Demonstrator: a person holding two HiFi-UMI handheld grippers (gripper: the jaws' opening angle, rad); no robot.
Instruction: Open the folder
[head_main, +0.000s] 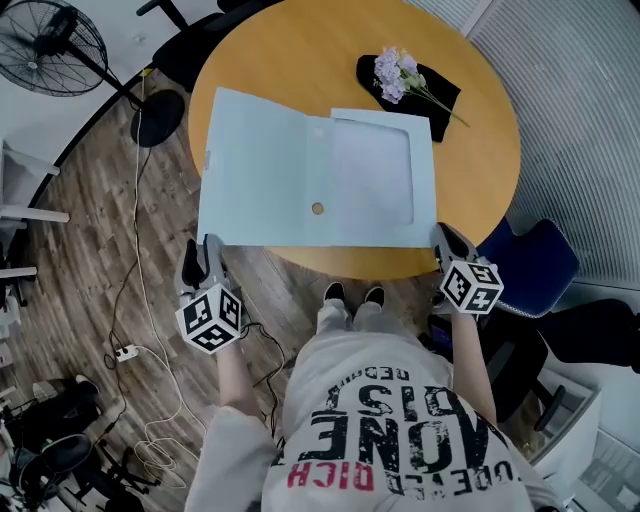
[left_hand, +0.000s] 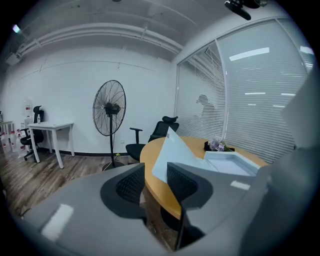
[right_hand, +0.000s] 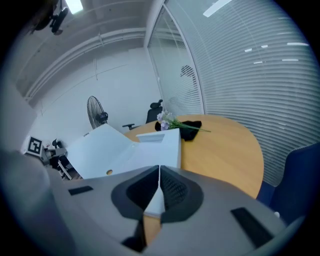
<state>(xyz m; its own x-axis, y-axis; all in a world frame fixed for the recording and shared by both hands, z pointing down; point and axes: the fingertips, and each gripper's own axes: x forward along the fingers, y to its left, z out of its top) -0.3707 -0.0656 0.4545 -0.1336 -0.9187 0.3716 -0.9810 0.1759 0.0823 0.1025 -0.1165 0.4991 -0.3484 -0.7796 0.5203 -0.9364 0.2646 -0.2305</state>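
Note:
A pale blue folder (head_main: 300, 180) lies open on the round wooden table (head_main: 480, 170). Its cover is swung out to the left and slants up a little off the wood. White sheets show in its right half. My left gripper (head_main: 200, 262) hangs just off the table's near edge by the cover's near left corner. In the left gripper view this gripper (left_hand: 156, 180) is open with nothing between the pads, and the folder (left_hand: 175, 150) lies beyond it. My right gripper (head_main: 447, 243) sits at the folder's near right corner. In the right gripper view it (right_hand: 159, 172) is shut on that corner.
Purple flowers (head_main: 395, 75) lie on a black cloth (head_main: 440, 100) at the table's far right. A standing fan (head_main: 50, 45) and a black chair (head_main: 190, 50) are at the far left. A blue chair (head_main: 540, 265) stands at the right. Cables run over the wooden floor (head_main: 130, 350).

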